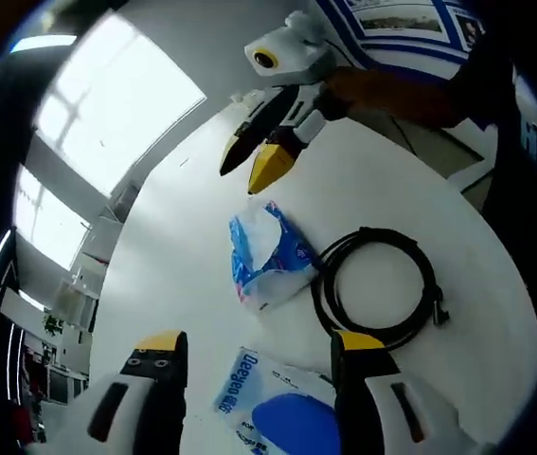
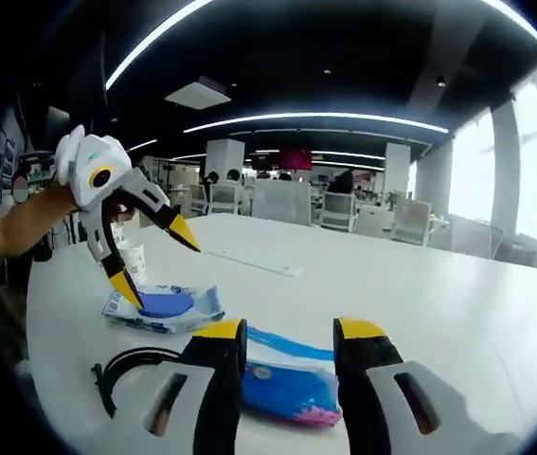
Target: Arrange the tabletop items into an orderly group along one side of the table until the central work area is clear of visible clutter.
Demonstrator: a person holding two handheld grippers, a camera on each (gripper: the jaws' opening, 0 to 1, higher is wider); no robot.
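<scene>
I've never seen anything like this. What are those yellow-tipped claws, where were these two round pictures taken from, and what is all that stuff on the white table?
No robot here: a person holds a two-jaw gripper in each hand, and each carries a fisheye camera looking out along its own jaws.

In the left gripper view, the left gripper rises from the bottom, open and empty. The claw coming in at the top is the right gripper, also open and empty.

The right gripper view looks the other way across the white table, with the left gripper on its left.

On the table lie a blue and white tissue pack, a coiled black cable beside it, and a flat blue and white packet under the left gripper. A paper cup stands further back.

Nothing is held.
</scene>
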